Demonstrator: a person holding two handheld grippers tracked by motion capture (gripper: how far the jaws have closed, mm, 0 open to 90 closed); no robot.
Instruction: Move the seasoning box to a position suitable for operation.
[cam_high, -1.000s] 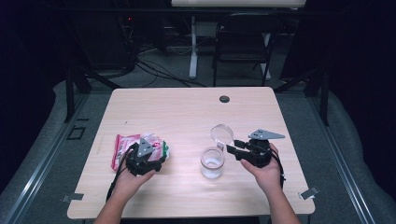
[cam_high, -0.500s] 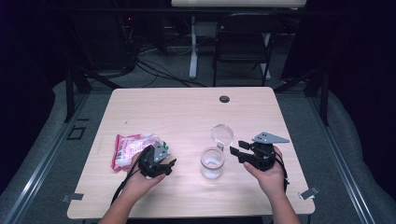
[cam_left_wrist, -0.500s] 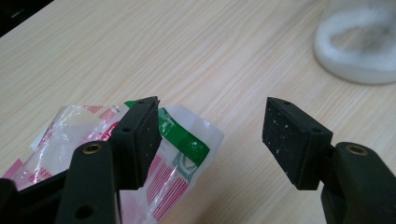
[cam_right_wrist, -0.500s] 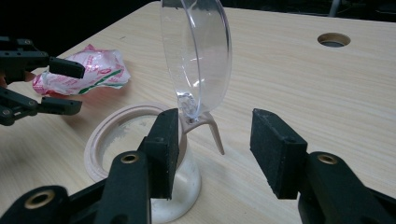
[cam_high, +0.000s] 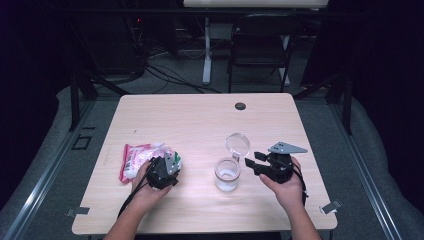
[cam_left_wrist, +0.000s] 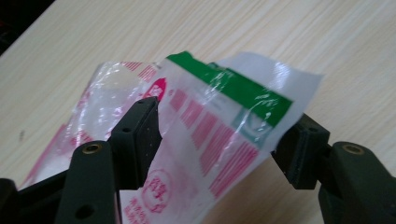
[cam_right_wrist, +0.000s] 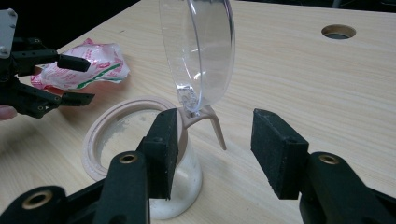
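Note:
A crinkled plastic bag (cam_high: 137, 159) with pink print and a green stripe lies on the table's left part. My left gripper (cam_high: 166, 161) sits low at its right end. In the left gripper view the bag (cam_left_wrist: 210, 121) lies between the jaws of the left gripper (cam_left_wrist: 224, 116), which have just closed slightly but don't squeeze it. A clear jar (cam_high: 227, 176) with a beige rim stands in the middle, its clear lid (cam_high: 237, 144) flipped up. My right gripper (cam_right_wrist: 217, 121) is open after widening; its jaws flank the lid's hinge tab beside the jar (cam_right_wrist: 91, 144).
The wooden table (cam_high: 200, 115) has a dark round cable hole (cam_high: 240, 106) near its far edge. A folding chair (cam_high: 260, 45) and cables stand on the floor beyond. The jar holds a little white residue at its bottom.
My left hand has sunk and drawn back toward the near edge, so more of the bag shows to its left. The right hand has stayed beside the jar.

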